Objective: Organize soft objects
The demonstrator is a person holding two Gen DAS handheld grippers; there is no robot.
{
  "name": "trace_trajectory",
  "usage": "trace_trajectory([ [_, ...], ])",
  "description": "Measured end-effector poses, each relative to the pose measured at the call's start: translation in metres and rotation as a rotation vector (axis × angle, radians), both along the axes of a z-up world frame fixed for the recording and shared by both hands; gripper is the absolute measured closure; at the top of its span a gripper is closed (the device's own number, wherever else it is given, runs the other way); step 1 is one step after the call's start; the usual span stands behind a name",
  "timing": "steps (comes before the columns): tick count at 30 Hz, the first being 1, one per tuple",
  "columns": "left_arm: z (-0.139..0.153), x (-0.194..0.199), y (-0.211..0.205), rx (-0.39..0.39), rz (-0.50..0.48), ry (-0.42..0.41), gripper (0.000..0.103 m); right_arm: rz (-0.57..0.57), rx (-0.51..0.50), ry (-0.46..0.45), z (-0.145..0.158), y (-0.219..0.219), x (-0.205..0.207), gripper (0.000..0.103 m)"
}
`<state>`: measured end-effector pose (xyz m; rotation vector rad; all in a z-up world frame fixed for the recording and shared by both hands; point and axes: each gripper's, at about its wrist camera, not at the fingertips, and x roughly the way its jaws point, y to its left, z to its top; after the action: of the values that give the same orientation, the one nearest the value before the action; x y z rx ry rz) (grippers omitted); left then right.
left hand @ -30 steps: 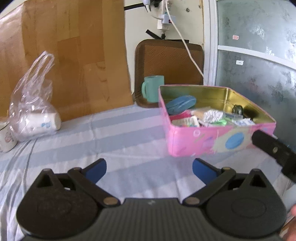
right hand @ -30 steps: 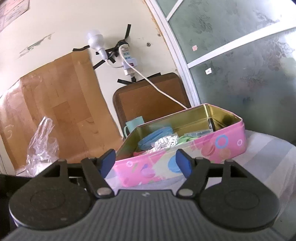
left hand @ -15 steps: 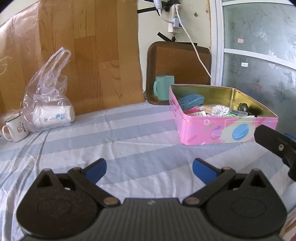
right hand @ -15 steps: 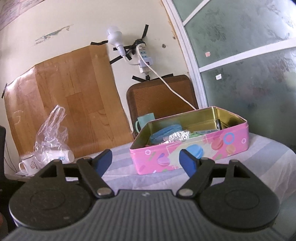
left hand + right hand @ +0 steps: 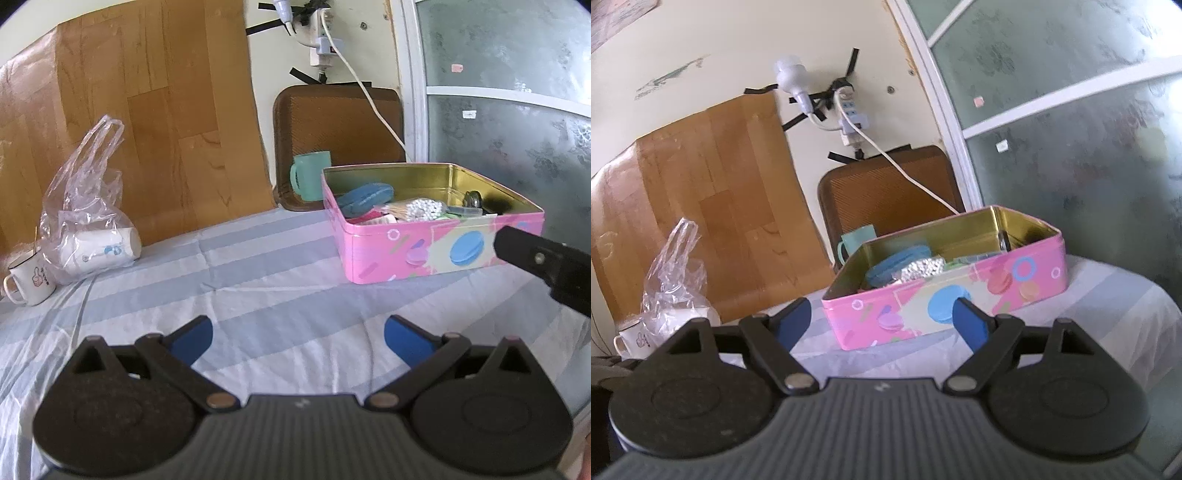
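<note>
Both sets of jaws are spread wide with nothing in them, left gripper (image 5: 298,338) and right gripper (image 5: 882,323) alike. The pink tin (image 5: 424,251) sits on the striped bench (image 5: 258,280) at 2 o'clock from the left one, stuffed with bits, and a plastic bag (image 5: 88,206) is at 10.

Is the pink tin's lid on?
No, the pink tin is open, showing cotton swabs and a blue case inside.

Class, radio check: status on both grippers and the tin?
Left gripper open, empty. Right gripper open, empty. Pink tin open, full, on striped cloth. Path clear.
</note>
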<state>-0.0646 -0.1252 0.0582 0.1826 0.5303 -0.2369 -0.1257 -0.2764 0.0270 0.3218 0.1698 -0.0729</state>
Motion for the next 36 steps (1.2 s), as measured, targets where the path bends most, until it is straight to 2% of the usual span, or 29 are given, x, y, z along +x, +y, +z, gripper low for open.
trace_trajectory([
  [9, 0.0002, 0.0055, 0.0040, -0.037, 0.021, 0.022, 0.000, 0.002, 0.024, 0.016, -0.0057, -0.0032, 0.0060, 0.017],
  [14, -0.0028, 0.0063, 0.0054, -0.021, 0.031, 0.009, 0.000, -0.002, 0.044, 0.021, -0.0073, -0.0043, 0.0068, 0.017],
  [21, -0.0015, 0.0048, 0.0042, -0.016, 0.030, -0.007, 0.000, 0.005, 0.015, 0.016, -0.0069, 0.0024, 0.0086, 0.016],
  [36, 0.0017, 0.0071, 0.0043, -0.043, 0.026, 0.023, 0.000, 0.003, 0.014, 0.009, -0.0064, -0.0010, 0.0093, 0.015],
])
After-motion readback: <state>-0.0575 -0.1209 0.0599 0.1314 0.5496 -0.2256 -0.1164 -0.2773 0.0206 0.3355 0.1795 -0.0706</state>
